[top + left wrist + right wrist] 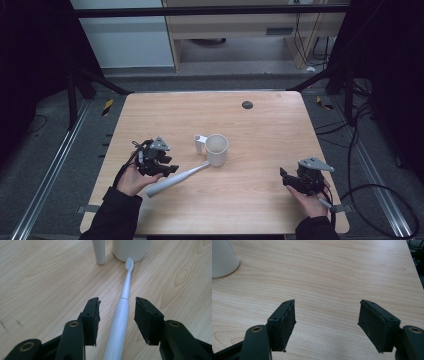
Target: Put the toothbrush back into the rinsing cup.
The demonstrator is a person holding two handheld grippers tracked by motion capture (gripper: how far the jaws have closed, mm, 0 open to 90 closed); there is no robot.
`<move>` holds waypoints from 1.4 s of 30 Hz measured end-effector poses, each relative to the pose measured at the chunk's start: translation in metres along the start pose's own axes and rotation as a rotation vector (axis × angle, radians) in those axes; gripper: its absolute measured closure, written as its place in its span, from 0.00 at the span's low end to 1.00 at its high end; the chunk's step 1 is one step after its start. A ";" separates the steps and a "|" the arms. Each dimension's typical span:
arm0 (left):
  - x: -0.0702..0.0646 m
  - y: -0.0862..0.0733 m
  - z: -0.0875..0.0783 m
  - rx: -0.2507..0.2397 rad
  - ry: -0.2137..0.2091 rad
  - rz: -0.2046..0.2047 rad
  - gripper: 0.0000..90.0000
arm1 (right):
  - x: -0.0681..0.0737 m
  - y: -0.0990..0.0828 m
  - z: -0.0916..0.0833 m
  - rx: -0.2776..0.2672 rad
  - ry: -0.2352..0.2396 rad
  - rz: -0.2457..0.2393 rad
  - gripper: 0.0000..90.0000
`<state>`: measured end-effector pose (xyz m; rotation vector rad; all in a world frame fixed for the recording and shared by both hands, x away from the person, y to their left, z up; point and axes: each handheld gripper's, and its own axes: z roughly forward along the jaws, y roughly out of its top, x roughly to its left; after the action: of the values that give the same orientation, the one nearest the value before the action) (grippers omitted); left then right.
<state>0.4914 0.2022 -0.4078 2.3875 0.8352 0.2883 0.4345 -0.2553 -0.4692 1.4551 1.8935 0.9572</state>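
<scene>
Black sleeves (116, 215), black jaws, brass-ringed screw holes

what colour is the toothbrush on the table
White all over, handle and brush head alike; the toothbrush shows best in the left gripper view.

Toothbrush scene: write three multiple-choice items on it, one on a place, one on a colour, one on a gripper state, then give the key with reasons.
1. Where does the toothbrush lie?
A. Inside the cup
B. On the table, its head by the cup's base
C. On the floor

2. What colour is the cup?
A. White
B. Red
C. Black

3. How does the left gripper stand?
A. Shut on the cup
B. Shut on nothing
C. Open, jaws either side of the toothbrush handle

Key:
1 B, the left gripper view shows the bristles at the foot of the cup, on the wooden table.
2 A, it is white in the high view.
3 C, a gap shows between each jaw and the handle.
</scene>
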 end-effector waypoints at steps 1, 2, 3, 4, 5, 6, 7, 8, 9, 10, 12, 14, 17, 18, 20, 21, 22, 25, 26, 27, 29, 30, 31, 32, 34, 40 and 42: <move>-0.001 0.002 0.002 0.002 -0.003 0.002 0.60 | 0.000 0.000 0.000 0.002 0.000 0.002 0.33; -0.002 0.003 0.003 0.005 -0.005 0.004 0.60 | 0.000 -0.001 0.000 0.004 0.001 -0.001 0.33; -0.003 0.004 0.005 0.007 -0.005 0.008 0.59 | 0.000 -0.001 0.000 0.005 0.004 0.001 0.33; -0.003 0.005 0.006 0.014 -0.008 0.015 0.59 | 0.000 -0.001 0.000 0.005 0.004 0.000 0.33; -0.004 0.006 0.007 0.017 -0.008 0.016 0.59 | 0.000 -0.001 0.000 0.005 0.004 -0.001 0.33; -0.004 0.006 0.009 0.022 -0.010 0.019 0.59 | 0.000 -0.001 0.001 0.006 0.005 -0.001 0.33; -0.004 0.006 0.011 0.025 -0.013 0.019 0.59 | 0.000 -0.001 0.001 0.006 0.004 -0.004 0.33; -0.004 0.007 0.012 0.032 -0.013 0.022 0.59 | 0.000 -0.001 0.001 0.008 0.004 -0.005 0.33; -0.005 0.007 0.014 0.037 -0.012 0.024 0.59 | 0.001 -0.001 0.001 0.011 0.006 -0.003 0.33; -0.005 0.006 0.015 0.042 -0.015 0.025 0.59 | 0.001 -0.001 0.001 0.012 0.006 -0.004 0.33; -0.006 0.006 0.018 0.055 -0.018 0.029 0.60 | 0.001 -0.001 0.001 0.012 0.006 -0.010 0.33; -0.006 0.006 0.021 0.067 -0.023 0.033 0.60 | 0.001 0.000 0.001 0.014 0.008 -0.010 0.33; -0.007 0.006 0.025 0.091 -0.022 0.041 0.60 | 0.001 -0.001 0.002 0.016 0.009 -0.011 0.33; -0.007 0.006 0.027 0.097 -0.024 0.042 0.60 | 0.001 -0.001 0.002 0.016 0.010 -0.012 0.33; -0.007 0.005 0.030 0.111 -0.026 0.043 0.60 | 0.001 -0.001 0.003 0.018 0.009 -0.014 0.33; -0.007 0.005 0.032 0.122 -0.027 0.046 0.61 | 0.001 -0.001 0.003 0.021 0.013 -0.010 0.33; -0.007 0.005 0.034 0.131 -0.028 0.047 0.60 | 0.001 -0.001 0.003 0.023 0.013 -0.011 0.33; -0.007 0.004 0.039 0.153 -0.032 0.055 0.60 | 0.001 -0.001 0.004 0.026 0.014 -0.015 0.33; -0.007 0.005 0.040 0.163 -0.035 0.060 0.61 | 0.002 -0.001 0.004 0.028 0.014 -0.013 0.33; -0.007 0.005 0.041 0.169 -0.035 0.064 0.61 | 0.002 -0.001 0.004 0.028 0.016 -0.016 0.33; -0.007 0.005 0.043 0.178 -0.037 0.067 0.62 | 0.002 -0.001 0.004 0.029 0.018 -0.017 0.33; -0.007 0.005 0.045 0.185 -0.038 0.070 0.62 | 0.002 -0.001 0.005 0.032 0.018 -0.016 0.33; -0.007 0.005 0.045 0.189 -0.039 0.071 0.62 | 0.002 -0.001 0.005 0.031 0.017 -0.020 0.33; -0.007 0.005 0.046 0.193 -0.039 0.071 0.62 | 0.002 -0.001 0.005 0.033 0.020 -0.017 0.33; -0.006 0.005 0.048 0.201 -0.041 0.076 0.62 | 0.003 -0.001 0.005 0.033 0.020 -0.018 0.33; -0.006 0.005 0.053 0.226 -0.045 0.087 0.63 | 0.003 -0.001 0.006 0.039 0.025 -0.016 0.33; -0.006 0.005 0.054 0.234 -0.049 0.088 0.64 | 0.003 -0.001 0.006 0.040 0.028 -0.019 0.33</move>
<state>0.5096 0.1704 -0.4486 2.6423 0.7797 0.1734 0.4381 -0.2517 -0.4736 1.4503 1.9535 0.9405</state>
